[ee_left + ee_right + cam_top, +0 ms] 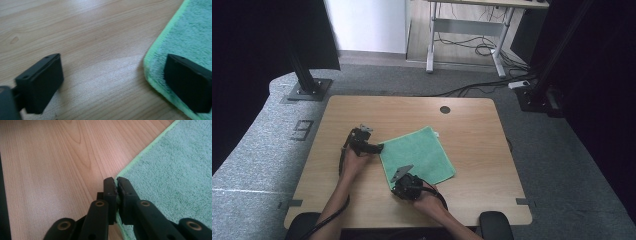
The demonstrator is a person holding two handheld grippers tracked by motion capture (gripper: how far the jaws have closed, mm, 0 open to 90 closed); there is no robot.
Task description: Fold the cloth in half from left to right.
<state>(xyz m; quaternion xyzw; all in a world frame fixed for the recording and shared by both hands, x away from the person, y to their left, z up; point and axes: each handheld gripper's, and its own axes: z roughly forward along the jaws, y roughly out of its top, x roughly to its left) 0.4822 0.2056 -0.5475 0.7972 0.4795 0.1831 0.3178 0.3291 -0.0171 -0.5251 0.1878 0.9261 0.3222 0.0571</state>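
Observation:
A green terry cloth lies flat on the wooden table, turned like a diamond. My left gripper is at its left corner and stands open. In the left gripper view, one jaw rests over the cloth and the other over bare wood, with the cloth's bright hem between them. My right gripper is at the cloth's near corner. In the right gripper view its jaws are shut, with the hem of the cloth pinched between them.
A round cable hole sits near the table's far edge. Bare wood lies to the right of the cloth and along the near edge. Black frame posts stand on the carpet beyond the far corners. A desk frame with cables is farther back.

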